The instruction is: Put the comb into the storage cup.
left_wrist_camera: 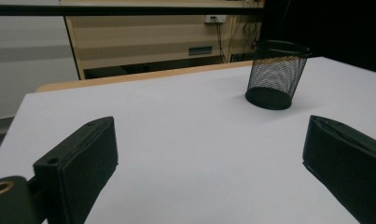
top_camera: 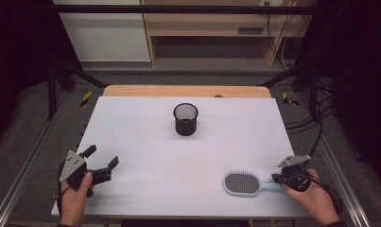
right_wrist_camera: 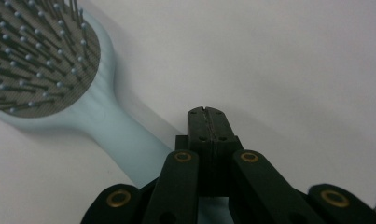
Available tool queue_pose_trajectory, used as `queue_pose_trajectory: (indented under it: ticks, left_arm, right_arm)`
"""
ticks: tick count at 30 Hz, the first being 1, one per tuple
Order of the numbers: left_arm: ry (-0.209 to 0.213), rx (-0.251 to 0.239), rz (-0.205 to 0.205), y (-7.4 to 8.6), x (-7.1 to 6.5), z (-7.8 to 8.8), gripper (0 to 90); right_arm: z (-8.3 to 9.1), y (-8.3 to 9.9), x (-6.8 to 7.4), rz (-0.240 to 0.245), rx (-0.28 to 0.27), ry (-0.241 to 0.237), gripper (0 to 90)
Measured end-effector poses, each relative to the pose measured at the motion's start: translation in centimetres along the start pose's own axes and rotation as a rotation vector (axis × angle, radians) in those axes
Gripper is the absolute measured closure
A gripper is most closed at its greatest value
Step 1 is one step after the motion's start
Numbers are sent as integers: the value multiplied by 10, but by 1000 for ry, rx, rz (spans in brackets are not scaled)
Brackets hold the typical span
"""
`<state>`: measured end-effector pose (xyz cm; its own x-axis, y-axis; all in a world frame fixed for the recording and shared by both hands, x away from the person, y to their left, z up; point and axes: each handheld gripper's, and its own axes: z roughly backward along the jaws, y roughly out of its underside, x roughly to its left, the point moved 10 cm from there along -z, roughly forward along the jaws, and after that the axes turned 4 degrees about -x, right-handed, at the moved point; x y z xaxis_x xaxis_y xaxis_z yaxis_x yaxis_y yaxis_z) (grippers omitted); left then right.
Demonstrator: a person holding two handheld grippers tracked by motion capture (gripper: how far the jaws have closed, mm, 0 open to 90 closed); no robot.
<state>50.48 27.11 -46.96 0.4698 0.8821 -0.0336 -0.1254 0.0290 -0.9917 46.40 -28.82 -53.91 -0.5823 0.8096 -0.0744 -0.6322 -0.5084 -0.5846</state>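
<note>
The left hand-held gripper (top_camera: 100,162) rests wide apart at the tabletop's (top_camera: 145,142) near-left corner. The right hand-held gripper (right_wrist_camera: 207,111), jaws pressed together, lies over the pale-blue hairbrush's (top_camera: 245,183) handle, bristles up, near-right.

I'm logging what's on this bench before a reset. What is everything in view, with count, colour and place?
Mesh cup: one, black, upright at the table's middle, toward the far edge.
Hairbrush: one, light blue with a grey bristle pad, lying bristles up near the front right of the table; its handle points at the right gripper.
Table: one, white top with a wooden strip along the far edge.
Cabinet: one, pale wood, on the floor beyond the table.
Left gripper: one, black, jaws wide apart, holding nothing, at the front left.
Right gripper: one, black, jaws pressed together over the hairbrush handle, not around it.
Hands: two, one on each gripper.
</note>
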Motion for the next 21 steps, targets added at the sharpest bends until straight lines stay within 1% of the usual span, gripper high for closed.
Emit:
queue_pose_trajectory:
  ticks: [5,6,9,12,14,18,21]
  left_arm:
    - [1,10,7,2,0,0,32]
    - [-9,8,9,2,2,2,32]
    - [-18,9,9,4,5,4,32]
    - [-30,14,-5,5,8,5,32]
    - [-35,18,-12,6,9,6,33]
    - [-43,16,-22,5,10,6,33]
    - [-49,15,-62,2,6,6,33]
  right_arm:
    - [6,9,7,-5,-2,-33,900]
    - [7,10,8,-4,-2,-36,900]
    - [9,13,12,2,-5,-49,900]
    - [12,13,19,-3,-18,-67,900]
    - [14,14,23,8,-17,-65,900]
    - [15,16,27,15,-17,-75,900]
    - [16,18,28,19,-16,-81,900]
